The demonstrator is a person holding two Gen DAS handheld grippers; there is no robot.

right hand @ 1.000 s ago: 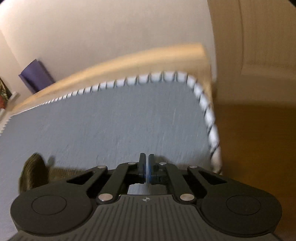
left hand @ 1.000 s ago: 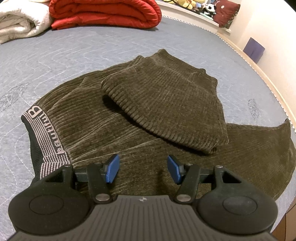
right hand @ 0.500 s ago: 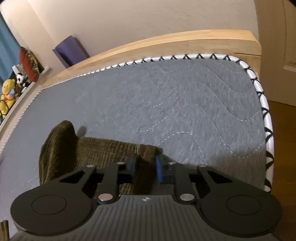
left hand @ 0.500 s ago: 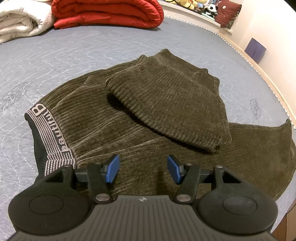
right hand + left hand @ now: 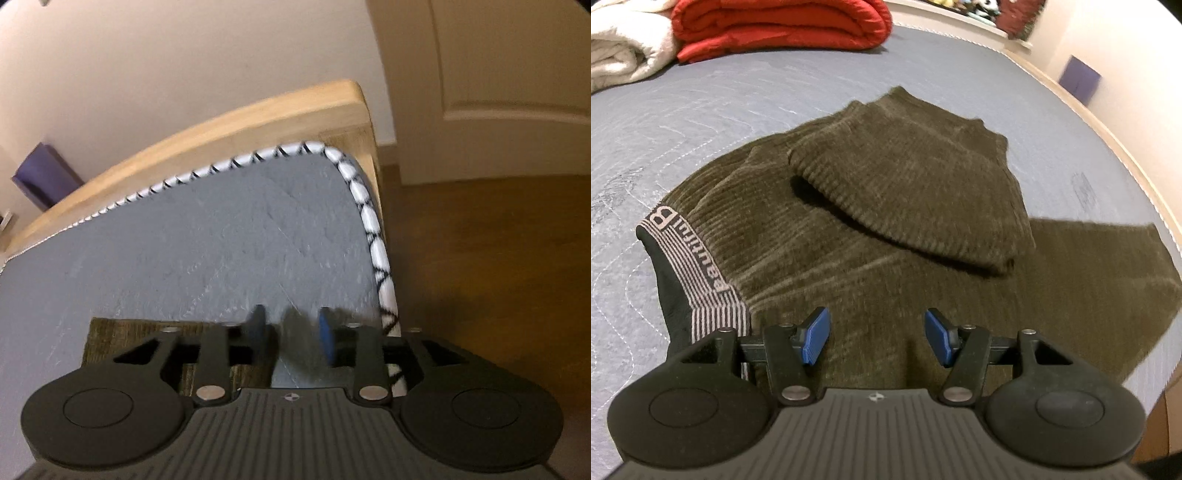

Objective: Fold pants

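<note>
Olive-brown corduroy pants (image 5: 886, 258) lie on the grey quilted mattress (image 5: 701, 122), with one leg (image 5: 912, 177) folded back over the top. The striped, lettered waistband (image 5: 690, 266) is at the left. My left gripper (image 5: 877, 338) hovers open over the near part of the pants, with nothing between its blue pads. In the right wrist view my right gripper (image 5: 291, 332) is near the mattress corner and its jaws are opening, with only mattress between them. An edge of the pants (image 5: 122, 336) lies under its left finger.
A folded red blanket (image 5: 783, 26) and a white one (image 5: 620, 51) lie at the far end of the bed. A wooden bed frame (image 5: 221, 125) borders the mattress (image 5: 221, 240). Past the corner are a wooden floor (image 5: 480, 258) and a door (image 5: 498, 74). A purple object (image 5: 1078, 79) leans on the wall.
The right gripper's jaws went from shut to open, and its view swung across the pant leg end and back toward the mattress corner. The left gripper barely moved.
</note>
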